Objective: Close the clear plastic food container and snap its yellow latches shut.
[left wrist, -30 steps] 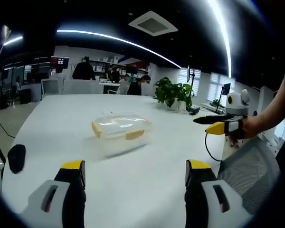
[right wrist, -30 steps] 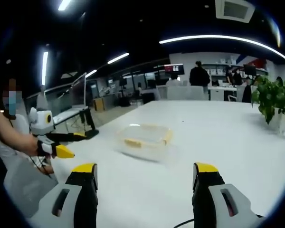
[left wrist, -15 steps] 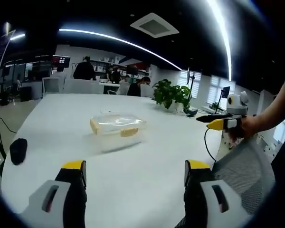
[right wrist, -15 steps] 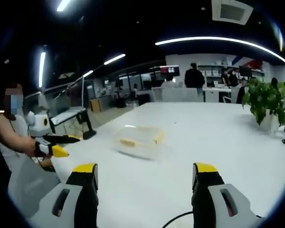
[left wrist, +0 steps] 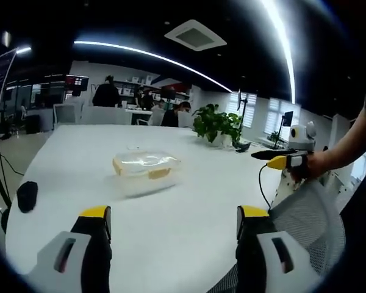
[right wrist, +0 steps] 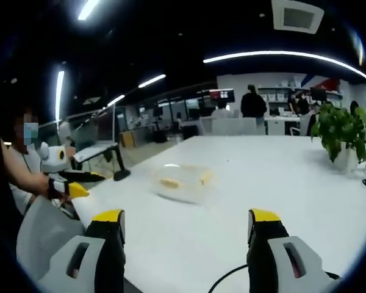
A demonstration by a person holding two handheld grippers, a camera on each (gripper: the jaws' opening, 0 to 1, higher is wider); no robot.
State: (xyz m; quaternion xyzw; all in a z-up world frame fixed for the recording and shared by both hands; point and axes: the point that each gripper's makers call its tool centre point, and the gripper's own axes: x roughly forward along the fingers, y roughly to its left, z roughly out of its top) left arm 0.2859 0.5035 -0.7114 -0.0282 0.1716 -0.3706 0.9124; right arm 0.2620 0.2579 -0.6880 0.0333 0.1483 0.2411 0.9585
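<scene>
The clear plastic food container (left wrist: 144,173) with yellow latches (left wrist: 159,173) sits on the white table (left wrist: 171,232), near its middle and well apart from both grippers. The left gripper (left wrist: 169,221) hangs over the near edge with its jaws spread wide and nothing between them. In the right gripper view, the right gripper (right wrist: 186,224) is also released and holds nothing; the container (right wrist: 182,182) lies ahead. A potted plant (left wrist: 216,124) stands behind, and a black mouse (left wrist: 27,196) lies at the table's left edge.
</scene>
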